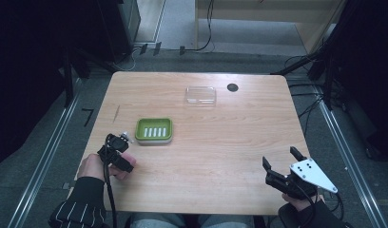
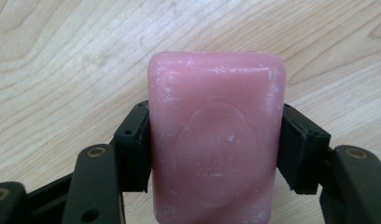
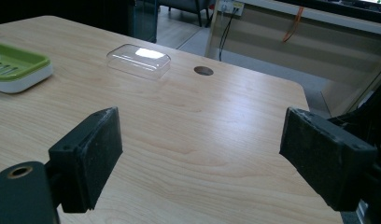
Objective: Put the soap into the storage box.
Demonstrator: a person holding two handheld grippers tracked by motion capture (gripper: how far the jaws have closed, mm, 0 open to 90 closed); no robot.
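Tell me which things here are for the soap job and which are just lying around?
Probably for the job:
soap, clamped in the left gripper
green dish
clear lid
right gripper, open and empty

Just there:
table hole
floor cables

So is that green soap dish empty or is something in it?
Empty. The dish shows just its white slotted floor; the pink soap is clamped in the left gripper.
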